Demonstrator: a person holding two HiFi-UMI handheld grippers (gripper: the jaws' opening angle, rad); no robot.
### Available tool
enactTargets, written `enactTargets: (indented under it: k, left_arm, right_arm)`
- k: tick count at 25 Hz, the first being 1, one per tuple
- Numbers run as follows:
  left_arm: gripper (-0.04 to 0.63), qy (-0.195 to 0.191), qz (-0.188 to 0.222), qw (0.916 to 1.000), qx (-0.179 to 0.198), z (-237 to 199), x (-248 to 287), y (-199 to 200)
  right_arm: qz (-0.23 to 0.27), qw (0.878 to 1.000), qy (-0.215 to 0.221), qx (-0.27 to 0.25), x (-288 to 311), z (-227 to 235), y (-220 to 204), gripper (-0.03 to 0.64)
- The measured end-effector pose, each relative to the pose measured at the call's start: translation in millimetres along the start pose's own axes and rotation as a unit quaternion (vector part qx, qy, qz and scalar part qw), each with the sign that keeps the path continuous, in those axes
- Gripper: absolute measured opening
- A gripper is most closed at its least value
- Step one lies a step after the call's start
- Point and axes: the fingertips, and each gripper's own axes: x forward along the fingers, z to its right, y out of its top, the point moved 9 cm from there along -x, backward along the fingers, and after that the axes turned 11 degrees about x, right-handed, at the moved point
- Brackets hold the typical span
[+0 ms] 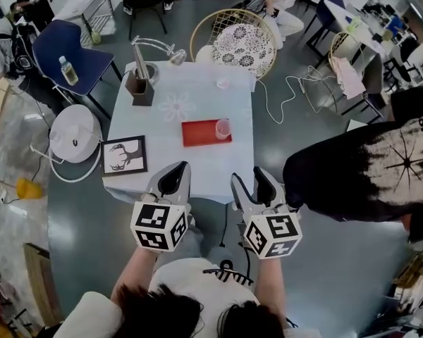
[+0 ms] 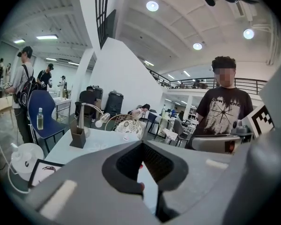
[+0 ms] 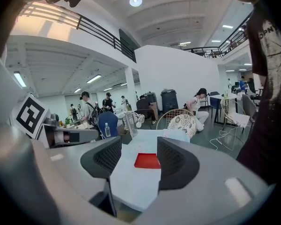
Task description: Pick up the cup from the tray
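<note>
I am holding both claws low in the head view, just short of the near edge of the surface [image 1: 176, 108], which is wearing a pale cloth. The left claw [image 1: 175, 177] is sitting closed: in the left gripper view its two dark ribbed pads are meeting at their tips, with nothing between them. The right claw [image 1: 252, 184] is standing wide. In the right gripper view its pads are well apart, nothing is between them, and the red tray [image 3: 147, 161] is showing through the gap.

The cup [image 1: 223, 128], pinkish and see-through, is standing upright on the right end of the tray near the middle of the frame. It is well apart from both claws.

At the lower left of the surface a black-framed picture [image 1: 124, 155] of an antlered animal is lying flat. Toward the upper left a brown holder [image 1: 139, 89] is standing beside a desk lamp [image 1: 155, 48].

Above the surface in the frame a wicker chair [image 1: 234, 37] is carrying a patterned cushion. At the upper left a bottle [image 1: 68, 70] is lying on a blue chair [image 1: 74, 51].

At the right edge a person in a black T-shirt [image 1: 366, 174] is standing close by. I am reading white letters "OPN" on the chest, and the rest is too unclear to make out. The cubes on both claws are showing only black-and-white square markers.
</note>
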Motion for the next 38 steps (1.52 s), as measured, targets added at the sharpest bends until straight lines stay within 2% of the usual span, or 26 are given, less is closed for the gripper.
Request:
enactTargets:
  k: [7,11,16,20,23,26,29,33,38]
  left_arm:
    - [0.000,-0.007,-0.013,0.9999,0.005,-20.3,18.1,-0.5]
    - [0.000,-0.042,-0.018,0.9990,0.001,-23.1,30.5,-0.2]
    - [0.000,0.004,-0.016,0.9999,-0.002,-36.3,49.2,1.5]
    - [0.000,0.029,-0.023,0.9993,0.002,-44.1,70.1,4.0]
    - [0.000,0.034,-0.029,0.9990,0.000,-46.4,85.2,5.6]
    - [0.000,0.041,-0.028,0.9986,-0.020,-53.1,102.9,-1.0]
    - [0.000,0.038,-0.031,0.9986,-0.021,-59.5,128.2,-13.8]
    - [0.000,0.052,-0.055,0.9970,-0.016,-68.2,156.7,-25.4]
    - [0.000,0.062,-0.075,0.9951,-0.019,-68.4,183.4,-45.5]
  right_arm:
    - [-0.003,1.000,0.003,-0.007,28.4,-2.1,-3.7,0.296]
    - [-0.002,1.000,0.001,-0.012,45.0,3.5,-3.9,0.316]
    - [-0.004,1.000,0.000,-0.016,74.7,21.3,-7.5,0.350]
    - [-0.048,0.998,0.020,-0.031,117.9,44.8,-19.4,0.382]
    - [-0.087,0.995,0.023,-0.052,149.5,62.6,-32.6,0.417]
    - [-0.087,0.995,0.005,-0.054,176.0,81.6,-40.5,0.417]
    - [-0.092,0.994,-0.007,-0.060,199.4,99.0,-47.0,0.436]
    - [-0.104,0.993,-0.004,-0.048,231.2,110.8,-60.7,0.440]
    - [-0.123,0.990,0.002,-0.067,261.9,123.2,-79.6,0.445]
